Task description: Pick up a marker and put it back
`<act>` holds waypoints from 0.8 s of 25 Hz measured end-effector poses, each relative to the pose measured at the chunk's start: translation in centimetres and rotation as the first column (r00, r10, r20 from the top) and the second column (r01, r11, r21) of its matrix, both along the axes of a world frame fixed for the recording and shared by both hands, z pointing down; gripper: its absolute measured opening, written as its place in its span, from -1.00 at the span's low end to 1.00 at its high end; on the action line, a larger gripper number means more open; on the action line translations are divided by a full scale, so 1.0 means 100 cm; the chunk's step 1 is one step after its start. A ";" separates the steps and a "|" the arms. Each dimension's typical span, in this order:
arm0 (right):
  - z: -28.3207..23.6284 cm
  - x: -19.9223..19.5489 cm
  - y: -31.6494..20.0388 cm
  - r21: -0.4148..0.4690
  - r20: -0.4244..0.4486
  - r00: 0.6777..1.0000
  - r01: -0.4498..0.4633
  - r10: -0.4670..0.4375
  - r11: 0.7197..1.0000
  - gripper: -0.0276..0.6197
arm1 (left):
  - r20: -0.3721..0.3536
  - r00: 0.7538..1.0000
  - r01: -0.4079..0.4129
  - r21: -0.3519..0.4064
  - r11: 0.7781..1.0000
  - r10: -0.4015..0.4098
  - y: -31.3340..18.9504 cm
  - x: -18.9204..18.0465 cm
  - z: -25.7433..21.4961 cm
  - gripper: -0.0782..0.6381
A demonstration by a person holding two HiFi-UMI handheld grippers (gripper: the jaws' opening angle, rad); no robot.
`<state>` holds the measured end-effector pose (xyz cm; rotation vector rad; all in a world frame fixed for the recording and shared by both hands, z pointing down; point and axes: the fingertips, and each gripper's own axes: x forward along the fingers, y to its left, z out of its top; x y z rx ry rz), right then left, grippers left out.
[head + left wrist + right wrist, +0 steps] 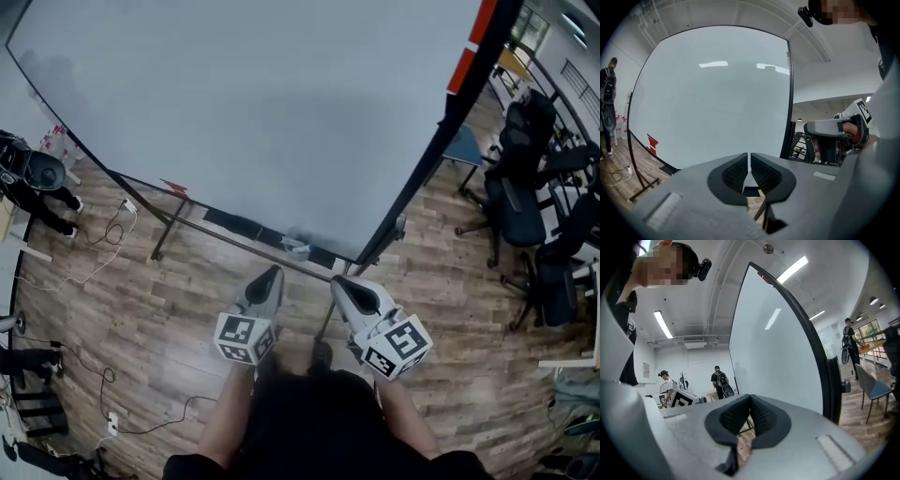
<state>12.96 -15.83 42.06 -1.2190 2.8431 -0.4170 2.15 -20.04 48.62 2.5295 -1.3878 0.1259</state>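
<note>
A large whiteboard (253,103) on a wheeled stand fills the head view. Its ledge (246,231) carries dark flat items and a small pale object (296,247); no marker is clear enough to tell. My left gripper (271,274) hangs just below the ledge, jaws shut with nothing between them. My right gripper (339,283) sits beside it, also shut and empty. In the left gripper view the left gripper (749,161) points at the whiteboard (712,93), with the right gripper (832,136) off to the right. The right gripper (750,401) points along the whiteboard (773,357).
Black office chairs (530,197) crowd the right side on the wooden floor. Cables and a power strip (128,205) lie at the left, near a person (33,178). A small red item (174,187) sits at the ledge's left end. Two people (719,380) stand far off.
</note>
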 end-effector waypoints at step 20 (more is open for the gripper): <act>0.022 0.017 -0.004 -0.053 -0.047 0.997 0.061 -0.064 0.997 -0.91 | -0.032 0.994 0.100 -0.070 0.993 -0.102 -0.051 0.004 0.050 -0.46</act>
